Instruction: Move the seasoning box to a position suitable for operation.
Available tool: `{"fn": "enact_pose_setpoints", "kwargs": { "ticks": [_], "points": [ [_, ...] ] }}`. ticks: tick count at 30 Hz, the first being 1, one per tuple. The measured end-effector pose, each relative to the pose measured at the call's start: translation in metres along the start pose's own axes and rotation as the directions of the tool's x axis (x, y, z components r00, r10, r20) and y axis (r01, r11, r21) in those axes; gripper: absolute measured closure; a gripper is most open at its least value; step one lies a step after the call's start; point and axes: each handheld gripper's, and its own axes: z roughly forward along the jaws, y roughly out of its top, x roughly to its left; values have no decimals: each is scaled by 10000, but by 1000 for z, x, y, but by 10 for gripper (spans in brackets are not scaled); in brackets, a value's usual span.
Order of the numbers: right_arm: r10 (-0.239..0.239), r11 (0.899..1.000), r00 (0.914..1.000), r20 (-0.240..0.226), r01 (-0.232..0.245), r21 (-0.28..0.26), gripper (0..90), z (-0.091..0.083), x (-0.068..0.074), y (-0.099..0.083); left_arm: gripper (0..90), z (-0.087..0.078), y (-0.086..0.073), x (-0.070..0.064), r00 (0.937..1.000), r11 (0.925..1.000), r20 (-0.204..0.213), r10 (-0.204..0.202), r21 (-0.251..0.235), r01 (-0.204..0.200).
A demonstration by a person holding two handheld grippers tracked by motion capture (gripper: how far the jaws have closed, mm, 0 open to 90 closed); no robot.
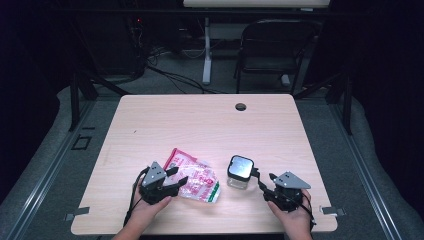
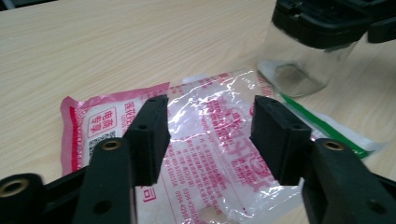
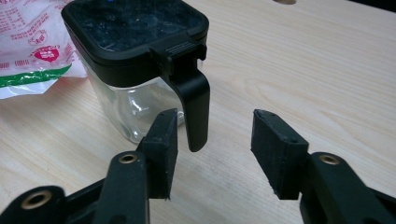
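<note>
Both claws (left (image 2: 208, 135), right (image 3: 212, 149)) gape empty; packet (image 2: 205, 154) print blurred.

A light wooden tabletop (image 1: 210, 120) occupies the centre of the frame. In its lower middle lies a red and clear plastic packet (image 1: 196, 177) with a green edge. The left claw (image 1: 176, 179), held by a hand (image 1: 145, 210), rests over the packet's left part. Just right of the packet stands a clear jar (image 1: 239, 172) with a dark lid. The right claw (image 1: 261, 181) sits beside the jar's handle.
</note>
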Motion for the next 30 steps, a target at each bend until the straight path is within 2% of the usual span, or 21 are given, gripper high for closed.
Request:
{"fn": "enact_pose_setpoints", "kwargs": {
  "ticks": [2, 6, 7, 8, 9, 13, 20, 22, 24, 30],
  "points": [
    [67, 10000, 9999, -110, -67, 28, 533, 4, 0, 0, 500, 0, -1, -1, 10000, 10000, -71, -21, -28, 20],
    [-241, 9995, 9996, -132, 244, 211, 547, 14, 4, 3, 530, 0, -3, -2, 9999, 9998, 85, 101, 167, -103],
    [-309, 9993, 9995, -113, 312, 224, 548, 15, 5, 3, 531, -1, -4, -3, 9999, 9998, 116, 9, 218, -12],
    [-312, 9993, 9995, -45, 313, 202, 551, 16, 5, 4, 531, -2, -4, -3, 9999, 9995, 129, 111, 283, -115],
    [-324, 9992, 9995, 8, 324, 216, 556, 18, 6, 5, 533, -3, -4, -4, 9999, 9996, 108, 6, 278, -9],
    [-468, 9985, 9985, 286, 460, 310, 576, 23, 9, 6, 543, -6, -4, -5, 10000, 9999, 59, 44, 131, -44],
    [-604, 9977, 9967, 542, 587, 331, 589, 32, 11, 6, 555, -7, -5, -6, 10000, 9998, 62, 7, 203, -9],
    [-659, 9973, 9961, 589, 638, 363, 605, 33, 11, 7, 555, -7, -4, -6, 9999, 9996, 99, 103, 281, -105],
    [-717, 9968, 9952, 661, 692, 389, 633, 34, 11, 7, 555, -6, -5, -7, 9999, 9997, 120, 24, 243, -27],
    [-1043, 9938, 9934, 474, 1023, 424, 740, 35, 15, 7, 552, -5, -5, -8, 9999, 9995, 123, 110, 288, -113]
  ]
}}
